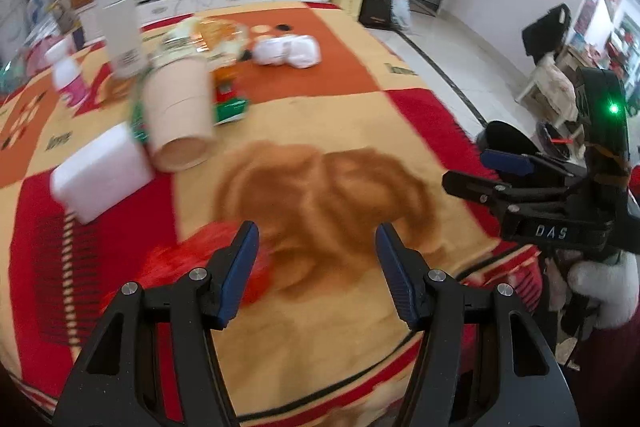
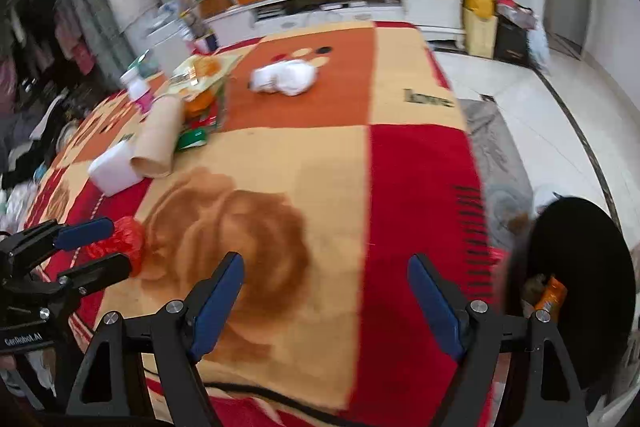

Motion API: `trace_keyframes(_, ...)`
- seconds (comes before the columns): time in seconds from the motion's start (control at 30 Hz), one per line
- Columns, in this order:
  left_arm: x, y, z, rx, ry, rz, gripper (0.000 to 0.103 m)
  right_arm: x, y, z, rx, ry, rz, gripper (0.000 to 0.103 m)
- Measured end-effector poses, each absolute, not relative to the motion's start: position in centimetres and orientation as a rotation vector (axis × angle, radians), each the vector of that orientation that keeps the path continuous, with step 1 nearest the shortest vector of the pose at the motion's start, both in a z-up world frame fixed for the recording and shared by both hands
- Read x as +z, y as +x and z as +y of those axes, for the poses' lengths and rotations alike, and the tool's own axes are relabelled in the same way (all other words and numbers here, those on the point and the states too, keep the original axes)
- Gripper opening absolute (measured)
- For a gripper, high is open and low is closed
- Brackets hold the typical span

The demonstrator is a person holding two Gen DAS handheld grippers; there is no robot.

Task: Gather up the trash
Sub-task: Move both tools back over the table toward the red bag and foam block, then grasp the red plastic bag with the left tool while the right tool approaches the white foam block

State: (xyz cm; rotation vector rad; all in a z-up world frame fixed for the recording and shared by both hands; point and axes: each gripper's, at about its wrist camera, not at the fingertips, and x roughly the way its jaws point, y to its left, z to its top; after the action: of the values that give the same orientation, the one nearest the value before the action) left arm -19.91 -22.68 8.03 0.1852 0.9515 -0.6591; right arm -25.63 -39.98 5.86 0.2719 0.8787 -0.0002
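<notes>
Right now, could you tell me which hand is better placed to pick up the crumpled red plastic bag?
Left. The red bag lies right at the left gripper's open fingers; the right gripper, open and empty, sits over bare blanket nearer the black bin.

You're looking over a blanket [image 2: 340,163] w/ stuff lying mostly at its far left: a paper cup [image 2: 158,139] on its side, a foam block [image 2: 114,167] touching it on the left, a small bottle [image 2: 138,87] standing behind, snack wrappers [image 2: 200,75] piling beside it. A wad of cloth [image 2: 286,77] is sitting mid-blanket, further back. A crumpled plastic bag [image 2: 120,239] is lying near left, just by the left gripper [image 2: 98,247]. A bin [image 2: 580,287] is standing off the right edge w/ a wrapper [image 2: 551,293] in it.
</notes>
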Motion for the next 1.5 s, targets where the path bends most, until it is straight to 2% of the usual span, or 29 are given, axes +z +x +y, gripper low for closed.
trace_keyframes(0.2, 6.9, -19.1, -17.9, -0.619, 0.197, 0.954, 0.060, 5.7, -24.2, -37.2, 0.063, 0.244, 0.895, 0.082)
trace_keyframes(0.53, 5.4, -18.0, -17.9, -0.591, 0.313, 0.857, 0.060, 6.1, -22.3, -33.3, 0.138, 0.195, 0.907, 0.082)
trace_keyframes(0.83, 3.9, -14.5, -15.5, -0.516, 0.244, 0.912, 0.060, 5.6, -21.1, -31.7, 0.169, 0.191, 0.926, 0.082)
trace_keyframes(0.87, 3.7, -14.2, -15.1, -0.516, 0.230, 0.922, 0.059, 5.6, -20.9, -31.6, 0.173, 0.192, 0.928, 0.082)
trace_keyframes(0.9, 3.4, -13.8, -14.6, -0.515, 0.202, 0.936, 0.053, 5.6, -20.8, -31.4, 0.179, 0.193, 0.929, 0.082)
trace_keyframes(0.93, 3.4, -13.5, -14.0, -0.514, 0.172, 0.945, 0.038, 5.6, -20.7, -31.2, 0.183, 0.193, 0.930, 0.082)
trace_keyframes(1.07, 3.8, -12.4, -10.6, -0.545, -0.032, 1.007, 0.036, 5.8, -20.2, -30.1, 0.207, 0.188, 0.928, 0.082)
trace_keyframes(1.5, 8.6, -11.8, -4.8, -0.396, -0.085, 0.912, 0.035, 8.8, -15.8, -25.0, 0.301, 0.167, 0.875, 0.082)
